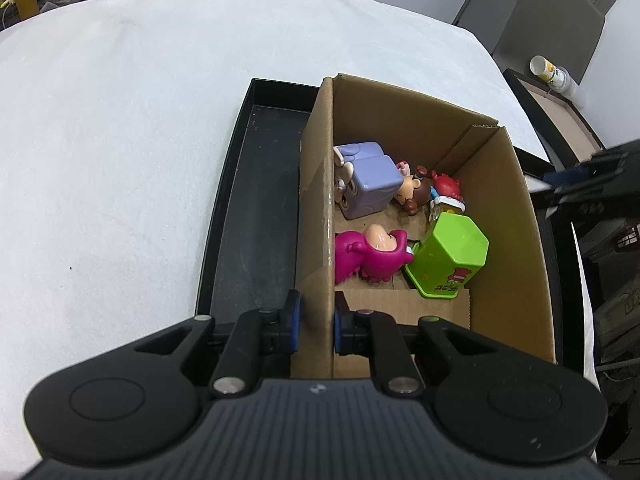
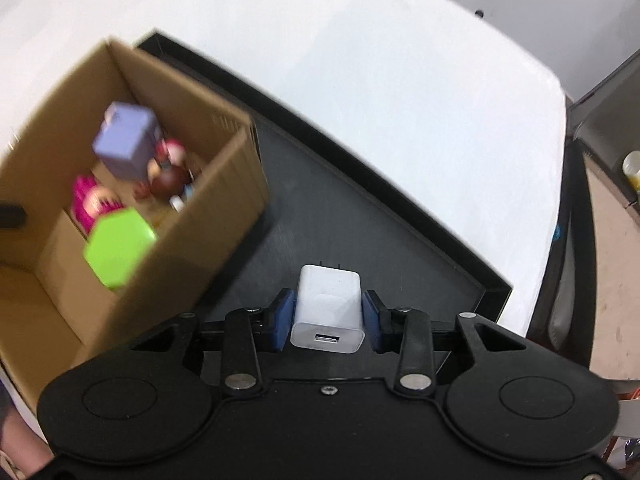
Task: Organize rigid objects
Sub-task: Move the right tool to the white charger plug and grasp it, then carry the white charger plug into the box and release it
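Note:
A cardboard box (image 1: 512,240) stands in a black tray (image 1: 256,216) on the white-covered table. Inside lie a purple cube toy (image 1: 370,178), a pink figure (image 1: 372,256), a green hexagonal container (image 1: 450,260) and small figurines (image 1: 424,192). My left gripper (image 1: 316,320) is shut on the box's left wall near its front corner. My right gripper (image 2: 328,312) is shut on a white USB charger (image 2: 328,310), held above the tray floor (image 2: 360,220) to the right of the box (image 2: 224,184). The right gripper shows dimly at the right edge of the left wrist view (image 1: 592,184).
White cloth covers the table (image 1: 120,120) around the tray. Beyond the table's right edge are a grey chair (image 1: 552,20), a wooden board with a white cup (image 1: 550,72), and clutter. Shoes lie on the floor at the back.

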